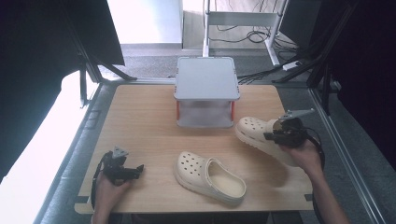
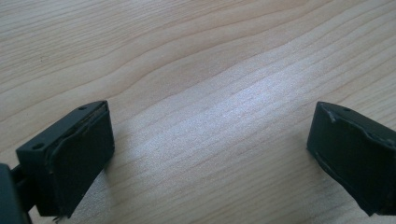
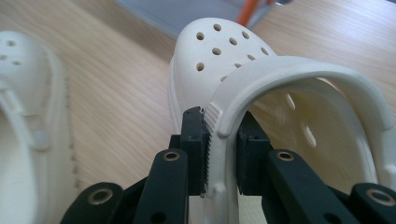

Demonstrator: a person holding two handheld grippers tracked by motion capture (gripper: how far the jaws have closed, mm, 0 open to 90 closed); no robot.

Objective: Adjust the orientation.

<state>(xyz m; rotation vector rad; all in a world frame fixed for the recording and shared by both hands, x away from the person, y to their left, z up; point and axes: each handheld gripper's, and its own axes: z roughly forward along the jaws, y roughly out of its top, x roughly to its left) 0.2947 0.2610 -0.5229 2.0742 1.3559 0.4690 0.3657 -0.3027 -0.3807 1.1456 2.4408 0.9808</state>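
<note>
— Right gripper [image 3: 219, 154]: what is being held?
— One cream clog [image 1: 256, 133] is being clamped by its strap, just right of the grey stand [image 1: 206, 91].
— Left gripper [image 1: 126, 171]?
— Jaws are being kept wide, nothing between.

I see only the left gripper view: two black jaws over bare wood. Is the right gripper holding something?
Observer: Yes. The right gripper is shut on the strap of a cream clog.
Operator: Is there a second shoe?
Observer: Yes, another clog lies on the table, between the two hands.
Operator: Anything else on the table?
Observer: A small grey shelf stands at the far edge, beside the held clog's toe.
</note>
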